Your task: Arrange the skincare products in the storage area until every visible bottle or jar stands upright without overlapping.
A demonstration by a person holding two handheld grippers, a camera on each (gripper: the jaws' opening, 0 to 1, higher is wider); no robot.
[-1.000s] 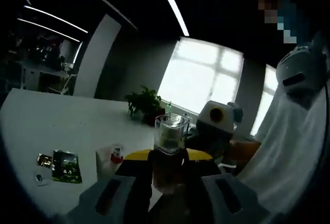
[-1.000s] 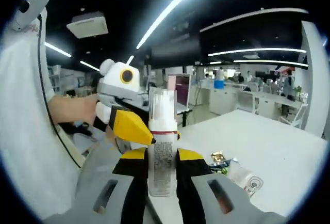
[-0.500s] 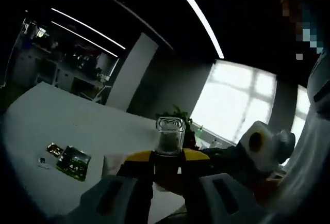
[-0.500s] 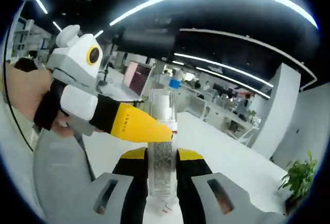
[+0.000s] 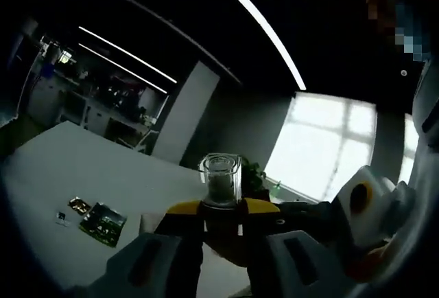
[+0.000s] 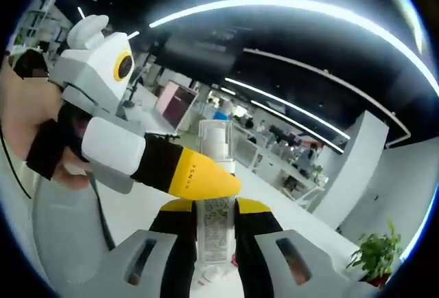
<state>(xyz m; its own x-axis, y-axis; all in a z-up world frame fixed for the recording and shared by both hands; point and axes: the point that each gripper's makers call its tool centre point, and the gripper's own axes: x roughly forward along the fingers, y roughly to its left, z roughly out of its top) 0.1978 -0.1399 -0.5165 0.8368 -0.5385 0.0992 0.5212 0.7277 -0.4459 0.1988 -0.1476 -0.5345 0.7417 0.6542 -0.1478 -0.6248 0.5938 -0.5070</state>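
Note:
My left gripper (image 5: 221, 210) is shut on a dark bottle with a clear square cap (image 5: 220, 180), held upright above the white table (image 5: 82, 167). My right gripper (image 6: 216, 209) is shut on a white bottle with printed text and a clear cap (image 6: 217, 228), also upright and in the air. In the right gripper view the left gripper's yellow jaw tip (image 6: 200, 178) crosses just in front of the white bottle's neck, with a hand (image 6: 31, 123) behind it. The right gripper's white body (image 5: 367, 200) shows at the right of the left gripper view.
Several small sachets (image 5: 103, 221) lie flat on the table at lower left, one gold (image 5: 78, 205). A potted plant (image 5: 255, 174) stands at the table's far side before a bright window (image 5: 329, 147); a plant (image 6: 374, 257) also shows at lower right.
Both views have tilted and swung with the hands. Each bottle stays in its jaws. In the right gripper view the left gripper's yellow tip has stayed across the white bottle.

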